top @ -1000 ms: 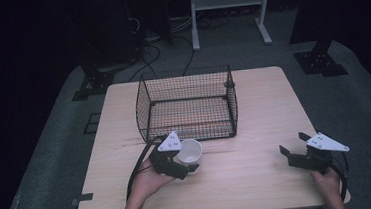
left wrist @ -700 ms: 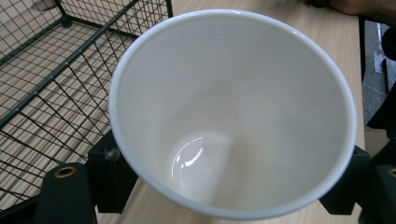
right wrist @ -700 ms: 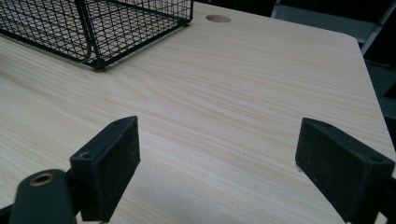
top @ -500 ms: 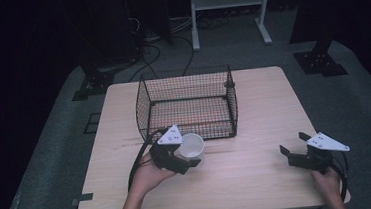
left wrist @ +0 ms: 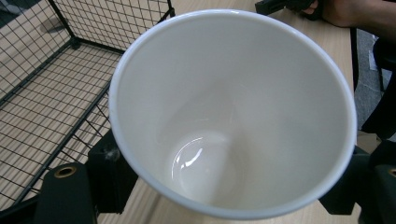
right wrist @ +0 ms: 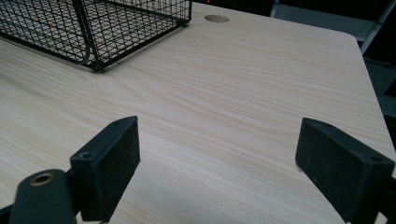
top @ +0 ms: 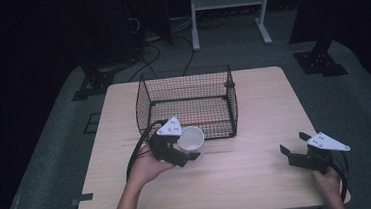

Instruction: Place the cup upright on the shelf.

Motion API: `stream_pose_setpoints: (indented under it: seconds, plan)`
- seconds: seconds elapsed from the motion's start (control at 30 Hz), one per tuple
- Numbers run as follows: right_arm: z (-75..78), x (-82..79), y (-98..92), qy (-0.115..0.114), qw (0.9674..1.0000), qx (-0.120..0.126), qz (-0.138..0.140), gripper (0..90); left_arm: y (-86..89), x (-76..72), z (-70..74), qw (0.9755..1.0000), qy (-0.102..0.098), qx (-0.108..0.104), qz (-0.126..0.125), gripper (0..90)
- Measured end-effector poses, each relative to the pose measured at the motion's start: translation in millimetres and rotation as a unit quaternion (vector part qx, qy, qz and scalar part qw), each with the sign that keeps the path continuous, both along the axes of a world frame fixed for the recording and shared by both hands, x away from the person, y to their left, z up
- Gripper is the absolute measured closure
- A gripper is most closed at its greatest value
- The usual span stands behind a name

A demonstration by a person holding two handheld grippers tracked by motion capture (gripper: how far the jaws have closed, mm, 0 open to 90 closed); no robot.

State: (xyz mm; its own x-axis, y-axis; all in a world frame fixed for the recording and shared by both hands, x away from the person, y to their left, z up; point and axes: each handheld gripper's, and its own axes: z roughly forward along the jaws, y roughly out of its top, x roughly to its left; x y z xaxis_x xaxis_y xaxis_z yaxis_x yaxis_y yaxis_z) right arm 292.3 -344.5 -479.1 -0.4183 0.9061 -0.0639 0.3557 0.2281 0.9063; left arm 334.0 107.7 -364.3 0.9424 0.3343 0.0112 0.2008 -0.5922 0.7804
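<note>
A white cup (top: 190, 139), empty inside, hangs just in front of the near wall of a black wire basket (top: 143, 108). My left gripper (top: 182, 150) is shut on it. In the left gripper view the cup (left wrist: 224, 116) has a black jaw against each side, the basket's mesh floor (left wrist: 46, 93) lies to its left, and the other hand (left wrist: 345, 11) is at the top right. My right gripper (top: 293, 143) rests low at the table's right front, open, with bare wood between its jaws (right wrist: 224, 163).
The wooden table (top: 254, 109) has free room right of the basket and along its front. The basket's corner (right wrist: 93, 28) stands far from the right gripper. Dark floor, cables and a white stand lie beyond the table's far edge.
The left hand has lifted the cup off the table and carried it a little toward the basket's near wall. The right gripper has stayed where it was.
</note>
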Motion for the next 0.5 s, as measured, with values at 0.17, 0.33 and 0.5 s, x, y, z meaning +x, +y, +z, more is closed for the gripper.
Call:
stream_pose_setpoints:
  seconds: [0.17,0.33,0.5]
  plan:
    - [0.0,-0.1,0.2,0.000,1.0000,0.000,0.000,13.1,0.8,2.4,7.1,1.0000,-0.003,-0.003,0.001,21.5]
    - [0.0,0.0,0.1,0.000,1.0000,0.000,0.000,13.1,1.0,5.6,13.1,1.0000,-0.004,-0.002,0.000,21.5]
    - [0.1,-0.3,0.1,0.000,1.0000,0.001,0.001,13.1,-1.3,8.5,18.1,1.0000,-0.007,0.001,-0.001,21.5]
